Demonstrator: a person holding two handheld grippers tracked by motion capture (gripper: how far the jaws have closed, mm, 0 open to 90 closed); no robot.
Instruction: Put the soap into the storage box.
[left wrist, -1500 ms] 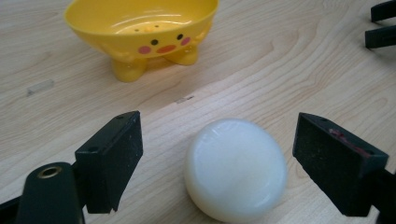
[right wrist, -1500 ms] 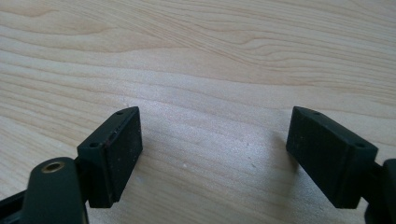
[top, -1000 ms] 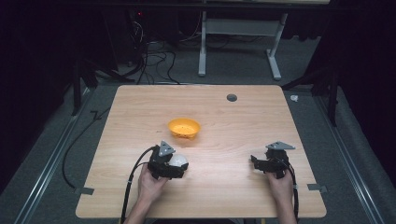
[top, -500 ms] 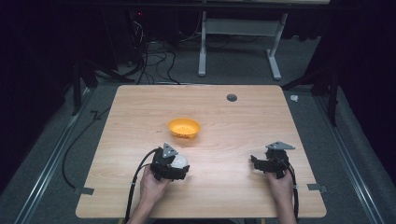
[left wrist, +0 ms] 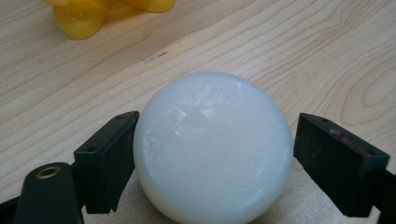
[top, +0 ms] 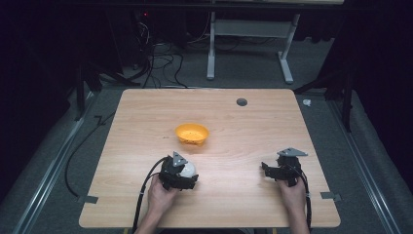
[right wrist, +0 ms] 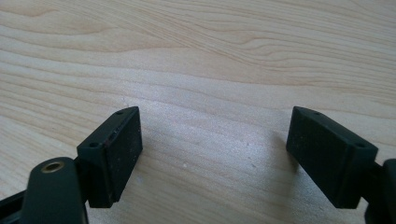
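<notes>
A glossy white ball lies between the jaws of my left gripper. The left jaw touches it and a thin gap shows at the right jaw, so the gripper is open around the ball. In the high view the ball and left gripper are at the table's near left. An orange bowl stands just beyond them, and its yellow-orange side shows at the top left of the left gripper view. My right gripper rests at the near right, open over bare wood.
The wooden table has a round dark cable hole at the back right. Grey tape marks sit at its near corners. A cable trails from the left gripper over the near edge. Cables and a desk frame stand on the floor behind.
The left gripper with the ball between its jaws has shifted slightly to the right and nearer. The right gripper has stayed in place.
</notes>
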